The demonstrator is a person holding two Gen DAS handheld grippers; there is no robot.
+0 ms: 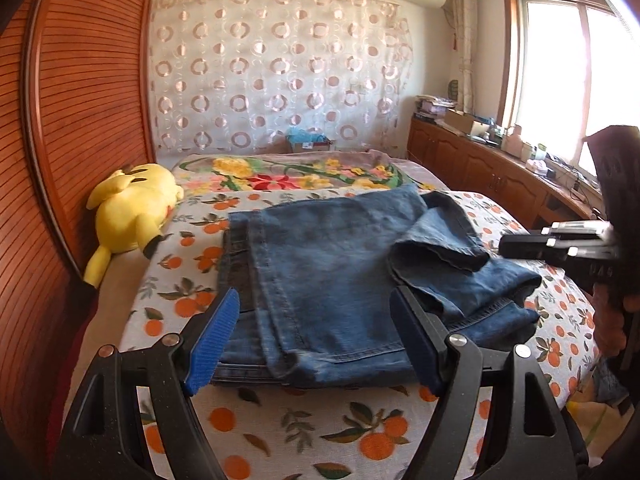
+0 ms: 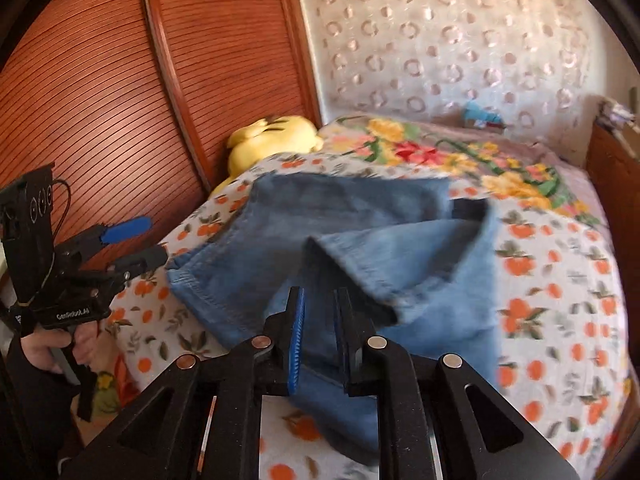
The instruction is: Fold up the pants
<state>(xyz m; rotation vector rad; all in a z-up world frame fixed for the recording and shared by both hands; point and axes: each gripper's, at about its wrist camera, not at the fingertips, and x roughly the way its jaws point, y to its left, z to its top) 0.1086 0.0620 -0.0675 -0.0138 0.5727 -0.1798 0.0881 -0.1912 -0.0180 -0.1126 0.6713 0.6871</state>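
Blue jeans [image 1: 328, 264] lie folded on the orange-print bed sheet [image 1: 300, 432], with one leg end flopped back in a loose fold on their right side. My left gripper [image 1: 316, 300] is open wide, its fingers astride the near edge of the jeans and not pressing the cloth. The right wrist view shows the jeans [image 2: 360, 220] below my right gripper [image 2: 319, 294], whose blue pads stand a narrow gap apart with no cloth pinched between them. The right gripper [image 1: 505, 245] hangs over the right edge of the jeans. The left gripper [image 2: 156, 240] shows at the left, held by a hand.
A yellow plush toy [image 1: 132, 208] lies at the bed's left edge against slatted wooden wardrobe doors [image 1: 80, 100]. A floral blanket [image 1: 288, 176] covers the far end of the bed. A cluttered wooden cabinet [image 1: 480, 164] runs under the window on the right.
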